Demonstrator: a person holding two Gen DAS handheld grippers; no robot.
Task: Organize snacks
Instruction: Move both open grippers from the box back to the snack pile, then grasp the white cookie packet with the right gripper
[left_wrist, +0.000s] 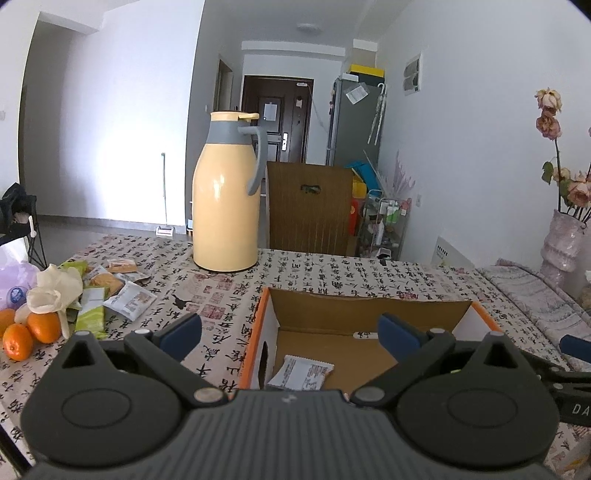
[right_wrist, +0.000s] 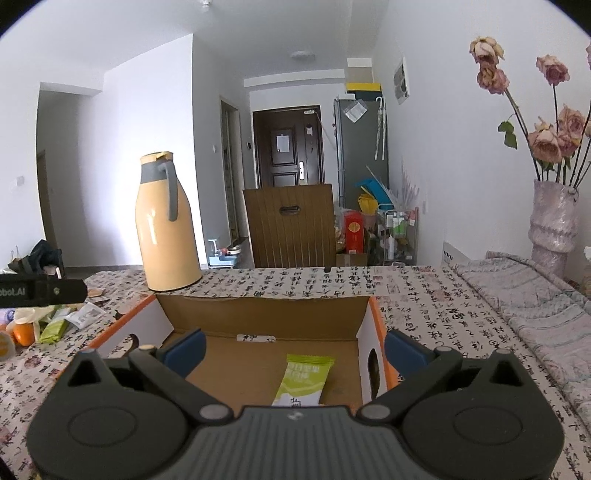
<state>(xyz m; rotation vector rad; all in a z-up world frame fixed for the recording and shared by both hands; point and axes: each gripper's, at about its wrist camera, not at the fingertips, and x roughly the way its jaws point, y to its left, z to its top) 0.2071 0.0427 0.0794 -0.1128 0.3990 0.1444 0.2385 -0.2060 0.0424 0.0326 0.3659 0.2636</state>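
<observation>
Over the cardboard box (right_wrist: 258, 314), both tongs — left (left_wrist: 290, 332), right (right_wrist: 293, 349) — spread wide, empty (packets lying below).

Quick count: 1 open cardboard box w/ orange rim (left_wrist: 369, 306), near centre. Inside it 2 packets: 1 white printed snack sachet (left_wrist: 301, 373) + 1 green foil snack bar (right_wrist: 304, 378). Far left, approx 6 loose snack packets in a pile (left_wrist: 110, 291), 3 oranges (left_wrist: 27, 332). 1 tall yellow thermos jug w/ grey handle (left_wrist: 225, 195), far centre. 1 pale ribbed vase of dried roses (right_wrist: 552, 221), far right.
</observation>
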